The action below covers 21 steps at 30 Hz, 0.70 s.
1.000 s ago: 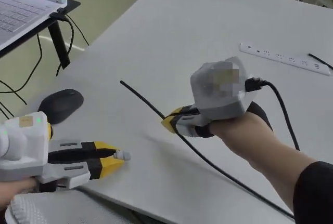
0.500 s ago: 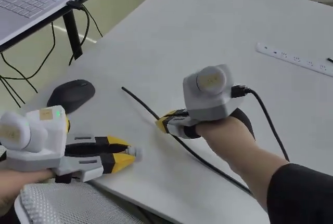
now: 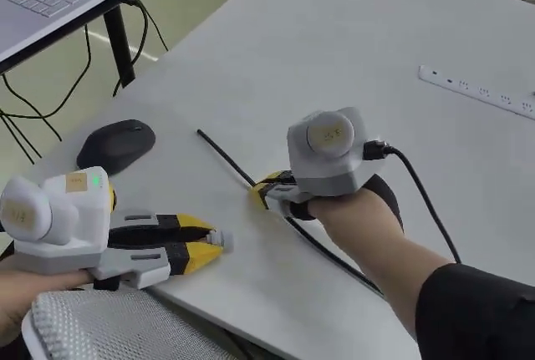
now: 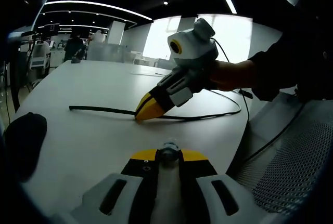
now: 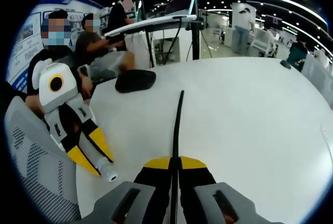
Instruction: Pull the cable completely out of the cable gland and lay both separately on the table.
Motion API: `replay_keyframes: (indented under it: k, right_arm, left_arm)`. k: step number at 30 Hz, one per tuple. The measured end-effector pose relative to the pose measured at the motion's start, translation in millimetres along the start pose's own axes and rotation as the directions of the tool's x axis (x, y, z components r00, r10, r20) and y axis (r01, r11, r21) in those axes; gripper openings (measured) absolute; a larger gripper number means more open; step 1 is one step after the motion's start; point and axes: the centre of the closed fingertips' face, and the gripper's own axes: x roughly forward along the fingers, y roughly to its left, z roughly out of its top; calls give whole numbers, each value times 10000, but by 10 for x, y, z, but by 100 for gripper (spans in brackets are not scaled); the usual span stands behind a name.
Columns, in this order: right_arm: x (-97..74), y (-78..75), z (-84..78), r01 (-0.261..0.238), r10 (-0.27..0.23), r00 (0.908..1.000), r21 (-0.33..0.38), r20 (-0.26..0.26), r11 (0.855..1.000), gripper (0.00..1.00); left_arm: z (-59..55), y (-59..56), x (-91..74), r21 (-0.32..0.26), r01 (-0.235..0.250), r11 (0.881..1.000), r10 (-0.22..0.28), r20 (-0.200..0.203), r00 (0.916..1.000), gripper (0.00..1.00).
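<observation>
Head view: left gripper [image 3: 207, 243] is closed on the gland [image 3: 219, 239], held over the table [image 3: 351, 68] near its edge and apart from the cable [image 3: 224, 155]. Right gripper [image 3: 261, 195] is pinched on the cable, which lies along the table.

Left gripper view: gland is seated at the very jaw tips; hold judged shallow.

Right gripper view: cable is clamped between the jaws, free end ahead.

Risk: gland released this close to the edge could roll off.
</observation>
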Motion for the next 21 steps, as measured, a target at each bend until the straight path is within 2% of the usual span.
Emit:
replay_keyframes:
  k: [3, 5, 9, 14, 15, 21]
  right_arm:
    - [2, 7, 3, 58, -58, 10000, -138, 4, 9999, 0]
    - [6, 12, 10, 27, -27, 10000, 199, 36, 9998, 2]
    - [16, 2, 29, 154, -154, 9998, -2, 107, 9999, 9]
    - [13, -17, 25, 250, -251, 9997, 86, 85, 9997, 20]
    - [10, -30, 25, 326, -326, 9994, 62, 89, 9995, 23]
    - [-17, -59, 15, 460, -461, 9989, 50, 38, 9989, 30]
  left_arm:
    - [9, 6, 0, -62, -23, 10000, 24, 117, 9999, 15]
    - [4, 12, 0, -24, -71, 10000, 71, 51, 10000, 16]
    - [14, 32, 4, 95, -190, 9998, 189, 111, 9998, 16]
    - [11, 47, -1, 122, -303, 9995, 301, 156, 9994, 16]
    - [6, 54, -2, 310, -357, 9989, 355, 92, 9993, 17]
    - [22, 40, 15, 567, -238, 9981, 237, 30, 9997, 30]
